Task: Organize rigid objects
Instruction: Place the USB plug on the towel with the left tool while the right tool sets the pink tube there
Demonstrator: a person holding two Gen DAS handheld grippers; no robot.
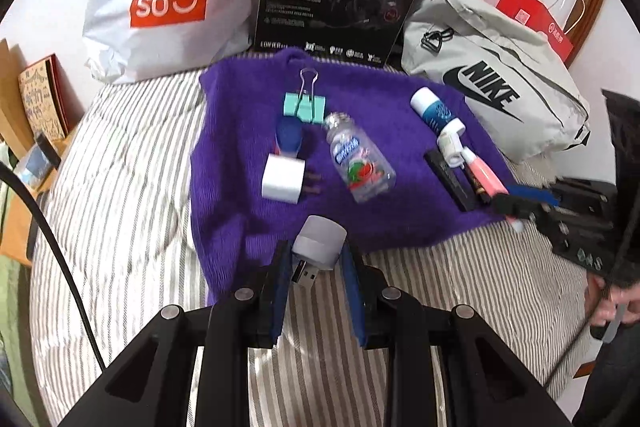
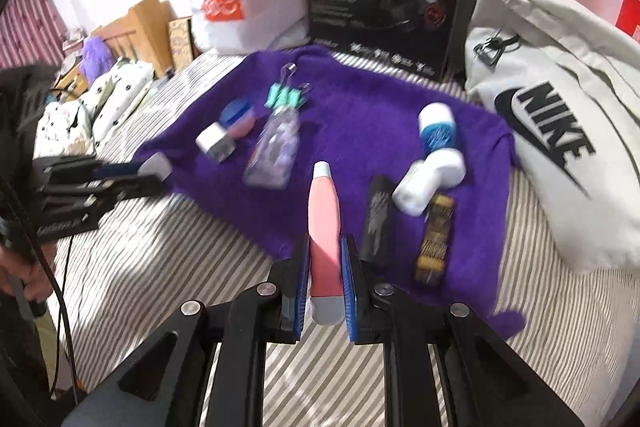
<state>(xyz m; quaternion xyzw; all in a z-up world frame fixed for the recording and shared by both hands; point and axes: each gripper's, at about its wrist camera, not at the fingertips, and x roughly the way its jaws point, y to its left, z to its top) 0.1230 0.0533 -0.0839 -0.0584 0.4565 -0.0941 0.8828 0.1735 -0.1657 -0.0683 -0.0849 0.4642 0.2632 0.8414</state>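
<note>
Pink pen [image 2: 325, 227] is clamped in right claw [image 2: 325, 259], above the purple cloth's [image 2: 360, 115] near edge; left claw [image 1: 316, 259] grips white USB light [image 1: 320, 241]. Suggest placing both beside like items, releasing low.

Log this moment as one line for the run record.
left gripper: shut on USB night light | right gripper: shut on pink pen | both at purple cloth near edge

Pink pen [image 2: 325, 227] in right claw, white USB light [image 1: 318, 243] in left claw
</note>
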